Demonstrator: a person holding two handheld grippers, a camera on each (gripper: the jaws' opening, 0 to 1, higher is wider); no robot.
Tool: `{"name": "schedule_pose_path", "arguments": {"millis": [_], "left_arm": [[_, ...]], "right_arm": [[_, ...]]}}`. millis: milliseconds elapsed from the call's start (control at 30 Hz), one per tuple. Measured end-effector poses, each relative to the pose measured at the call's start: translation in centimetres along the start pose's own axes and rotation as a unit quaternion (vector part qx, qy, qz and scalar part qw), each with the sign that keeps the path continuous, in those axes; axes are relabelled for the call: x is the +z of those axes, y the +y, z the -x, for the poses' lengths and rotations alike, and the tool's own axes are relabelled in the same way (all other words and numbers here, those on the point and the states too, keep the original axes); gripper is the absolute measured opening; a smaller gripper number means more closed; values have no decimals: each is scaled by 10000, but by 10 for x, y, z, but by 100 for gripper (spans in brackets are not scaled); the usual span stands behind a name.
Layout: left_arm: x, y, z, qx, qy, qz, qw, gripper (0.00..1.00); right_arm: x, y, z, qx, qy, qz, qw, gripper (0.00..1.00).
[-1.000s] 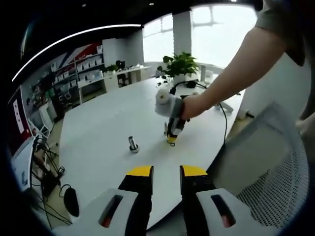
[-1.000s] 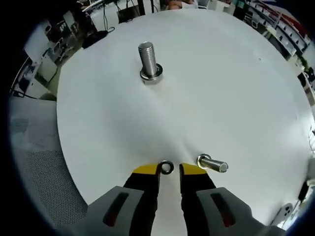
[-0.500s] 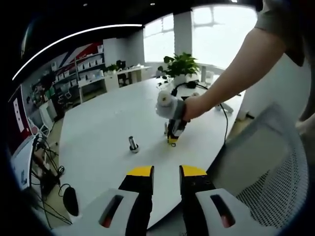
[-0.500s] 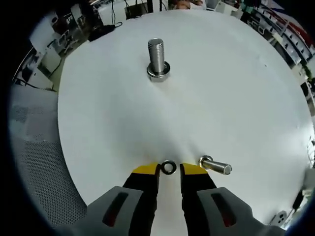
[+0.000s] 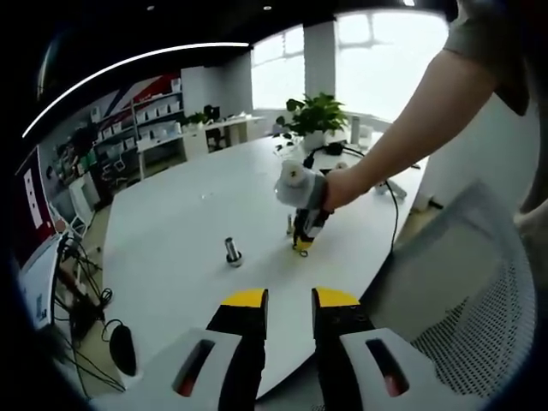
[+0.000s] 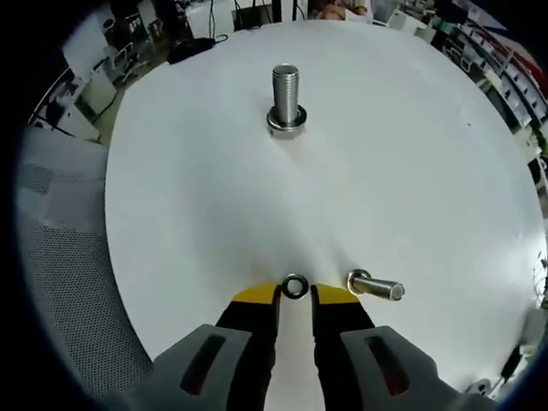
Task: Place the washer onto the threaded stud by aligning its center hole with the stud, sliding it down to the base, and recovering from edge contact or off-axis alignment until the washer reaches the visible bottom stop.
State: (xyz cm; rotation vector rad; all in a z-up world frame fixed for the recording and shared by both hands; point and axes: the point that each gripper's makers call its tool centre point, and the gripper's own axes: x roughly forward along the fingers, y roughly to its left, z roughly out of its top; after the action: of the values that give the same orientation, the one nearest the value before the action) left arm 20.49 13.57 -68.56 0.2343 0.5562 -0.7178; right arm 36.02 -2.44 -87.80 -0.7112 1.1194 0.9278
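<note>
Here the step in hand looks like the pickup: the washer lies flat on the white table, right between the yellow tips of the right gripper, whose jaws stand a little apart on either side of it; whether they already pinch its edge I cannot tell. To do this well, I would close squarely on opposite edges of the ring so it stays level, lift it without tilting, and carry it up the table to the threaded stud, which stands upright on its wide base well apart from the washer. Keeping the hole centred over the stud's top before lowering should spare a catch on the threads. A second bolt lies on its side just beside the right jaw, and could be knocked while closing. The washer itself is a small, thin metal ring, shiny, with a dark centre hole. In the left gripper view, the left gripper hangs back off the table edge, jaws parted and holding nothing, while the person's hand drives the other tool down at the tabletop.
</note>
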Motion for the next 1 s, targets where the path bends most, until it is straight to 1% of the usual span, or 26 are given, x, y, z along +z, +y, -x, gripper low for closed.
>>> {"name": "schedule_pose_path", "arguments": {"millis": [67,100,133,200,333,400,500,567,667,733,900,1000], "left_arm": [[0,0,0,14,-8,1,10000,18],[0,0,0,13,-10,8,10000,18],[0,0,0,7,-6,20,10000,18],[1,0,0,11,-13,8,10000,18],[-1,0,0,11,22,4,10000,18],[0,0,0,9,6,-1,10000,18],[-2,0,-1,8,66,-15,10000,18],[-2,0,-1,10,67,-28,10000,18],[-3,0,-1,6,86,-24,10000,18],[-3,0,-1,12,93,-26,10000,18],[-3,1,-1,48,81,-38,9999,17],[-3,1,-1,50,91,-48,9999,17]], "right_arm": [[1,0,0,-3,110,112,9999,16],[1,0,0,-2,139,98,9999,16],[1,0,0,9,241,150,9996,16],[1,1,0,24,386,349,9986,16],[2,1,-1,11,535,346,9980,16],[2,2,-1,-22,666,399,9970,16],[2,2,-2,-48,981,502,9939,16],[3,1,-3,-61,1125,441,9926,16],[3,1,-4,-104,1304,521,9900,15],[3,3,-3,-132,1315,661,9890,15],[2,2,-2,-140,1224,707,9899,15],[3,4,-3,-231,1295,924,9870,15]]}}
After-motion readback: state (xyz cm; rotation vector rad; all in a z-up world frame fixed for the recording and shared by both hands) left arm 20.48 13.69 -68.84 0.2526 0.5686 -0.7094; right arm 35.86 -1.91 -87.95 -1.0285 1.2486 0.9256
